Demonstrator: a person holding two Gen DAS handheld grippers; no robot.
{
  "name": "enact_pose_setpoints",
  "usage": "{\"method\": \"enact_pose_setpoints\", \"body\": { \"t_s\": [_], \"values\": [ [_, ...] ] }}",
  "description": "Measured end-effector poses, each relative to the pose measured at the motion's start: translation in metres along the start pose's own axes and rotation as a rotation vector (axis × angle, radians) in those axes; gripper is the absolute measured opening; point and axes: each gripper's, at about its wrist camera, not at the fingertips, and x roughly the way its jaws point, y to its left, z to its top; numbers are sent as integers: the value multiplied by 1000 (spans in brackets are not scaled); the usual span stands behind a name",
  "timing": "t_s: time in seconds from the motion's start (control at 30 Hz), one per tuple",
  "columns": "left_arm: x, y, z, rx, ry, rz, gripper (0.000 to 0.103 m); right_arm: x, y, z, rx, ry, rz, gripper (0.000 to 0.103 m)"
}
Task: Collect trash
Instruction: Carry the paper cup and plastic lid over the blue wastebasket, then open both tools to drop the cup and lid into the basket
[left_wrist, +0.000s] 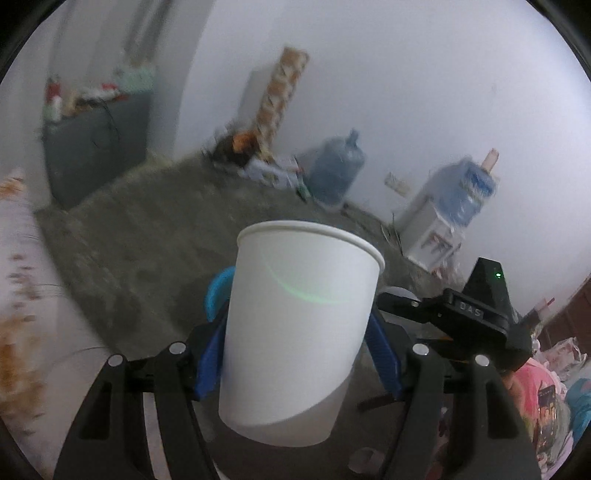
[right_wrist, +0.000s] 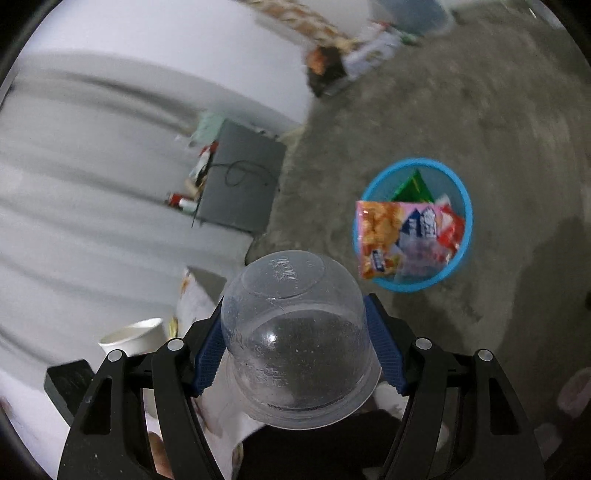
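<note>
The right gripper is clamped on a clear cup — the blue bin lies ahead-right. The left gripper grips a paper cup.

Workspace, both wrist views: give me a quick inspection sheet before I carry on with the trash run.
Surface: bare grey concrete floor, blurred.
Job's things: white paper cup and clear plastic cup, base forward, both held; blue trash bin holds snack wrappers.
Clutter: bottles and litter on a dark cabinet; boxes and litter by the wall; bags at the left view's right edge.
Grippers: left gripper clamps the paper cup; right gripper clamps the plastic cup.
Cables: black cord on the cabinet.
Surroundings: white walls, water jug, water dispenser.
</note>
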Motion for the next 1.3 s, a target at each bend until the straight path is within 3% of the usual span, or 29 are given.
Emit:
{"method": "enact_pose_setpoints", "body": {
  "t_s": [0.27, 0.33, 0.37, 0.47, 0.57, 0.7, 0.87, 1.1, 1.3],
  "values": [
    [120, -8, 13, -49, 123, -5, 68, 39, -56, 51, 186, 8, 54, 71],
    [149, 1, 16, -70, 138, 17, 84, 57, -71, 63, 215, 15, 29, 85],
    [160, 6, 14, -80, 141, 37, 86, 68, -83, 69, 235, 30, 4, 85],
    [186, 19, 9, -131, 174, 95, 86, 87, -109, 72, 282, 51, -126, 85],
    [191, 30, 5, -186, 201, 81, 86, 81, -119, 64, 307, 47, -128, 85],
    [177, 32, 8, -181, 173, 84, 87, 61, -112, 52, 264, 16, -169, 85],
    [124, 25, 16, -194, 111, 39, 87, 29, -78, 40, 166, -53, -191, 85],
    [7, 21, 27, -196, -68, -18, 89, -9, 18, 7, -128, -119, -183, 86],
    [-113, 44, 5, -177, -224, 22, 94, -9, 103, -53, -441, -36, -110, 90]
  ]
}}
